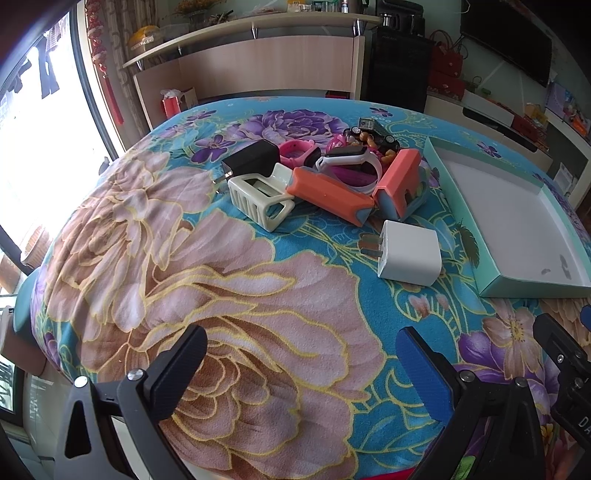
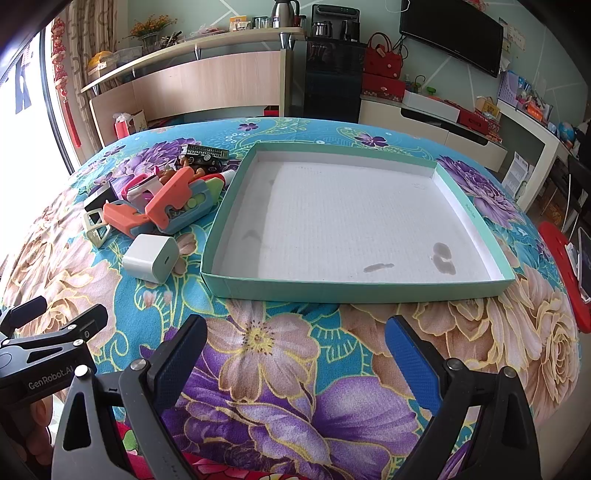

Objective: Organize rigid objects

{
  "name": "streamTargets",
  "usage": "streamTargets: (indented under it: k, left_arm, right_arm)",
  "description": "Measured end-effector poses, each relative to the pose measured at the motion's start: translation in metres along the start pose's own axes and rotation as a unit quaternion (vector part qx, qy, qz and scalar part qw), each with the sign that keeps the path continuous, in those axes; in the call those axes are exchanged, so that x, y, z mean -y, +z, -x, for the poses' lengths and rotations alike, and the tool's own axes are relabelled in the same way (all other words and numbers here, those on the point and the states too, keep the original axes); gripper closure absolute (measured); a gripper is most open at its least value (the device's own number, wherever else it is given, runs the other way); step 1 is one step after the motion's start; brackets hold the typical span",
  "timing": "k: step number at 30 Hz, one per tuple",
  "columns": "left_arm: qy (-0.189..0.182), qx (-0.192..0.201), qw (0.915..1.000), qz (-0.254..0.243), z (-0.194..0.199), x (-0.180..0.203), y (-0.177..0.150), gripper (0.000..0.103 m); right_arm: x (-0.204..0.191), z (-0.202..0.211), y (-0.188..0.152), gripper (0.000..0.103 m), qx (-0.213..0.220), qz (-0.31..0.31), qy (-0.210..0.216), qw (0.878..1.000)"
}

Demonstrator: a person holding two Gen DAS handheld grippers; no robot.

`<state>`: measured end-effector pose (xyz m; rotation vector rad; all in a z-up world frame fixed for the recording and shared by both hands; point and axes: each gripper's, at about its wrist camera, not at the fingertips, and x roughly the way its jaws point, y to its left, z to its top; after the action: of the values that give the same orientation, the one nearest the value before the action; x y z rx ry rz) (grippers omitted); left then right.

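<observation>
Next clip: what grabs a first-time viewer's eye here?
The loud floral blanket covering the table, then the shallow teal tray with nothing in it. To the tray's left lies a jumble of small items, with a white charger apart at its near edge. Both grippers hover open, holding nothing.

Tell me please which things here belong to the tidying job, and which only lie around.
Belong: white charger, black charger, cream hair claw, orange toy pieces, white watch, toy car, green tray.

Lying about: red bags, kettle, television.
</observation>
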<state>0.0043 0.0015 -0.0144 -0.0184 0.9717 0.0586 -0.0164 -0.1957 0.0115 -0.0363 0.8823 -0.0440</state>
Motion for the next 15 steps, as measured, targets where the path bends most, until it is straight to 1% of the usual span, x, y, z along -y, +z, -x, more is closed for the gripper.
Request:
streamTargets:
  k: [15]
  left_arm:
    - [-0.001, -0.003, 1.0000, 0.002, -0.0009, -0.0001, 0.0000, 0.000]
  right_arm:
    - [0.0010, -0.0007, 0.0000, 0.006, -0.001, -0.003, 0.001, 1.000]
